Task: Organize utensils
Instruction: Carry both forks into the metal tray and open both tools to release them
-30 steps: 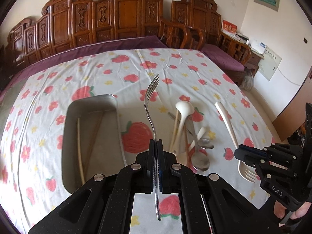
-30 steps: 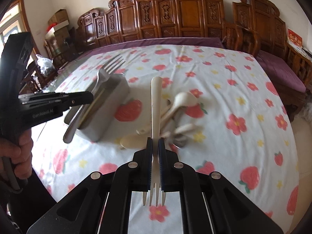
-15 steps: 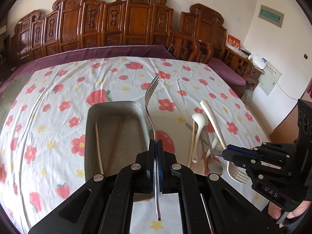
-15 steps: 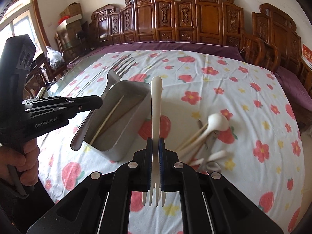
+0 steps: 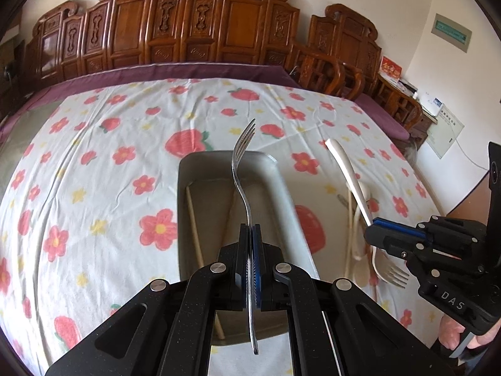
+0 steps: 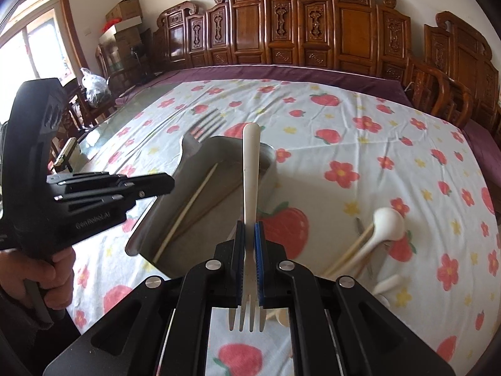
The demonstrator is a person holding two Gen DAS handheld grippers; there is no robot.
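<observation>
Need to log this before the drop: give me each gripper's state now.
Left gripper: closed on the metal fork, tines pointing away.
Right gripper: closed on the white plastic fork, tines toward the camera.

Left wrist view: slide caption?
Left gripper clamps a metal fork above the steel tray; right gripper holds a white fork.

I see carved wooden chairs lined across the top of the frame against a pale wall, cardboard boxes stacked upper left beside a bright window.
</observation>
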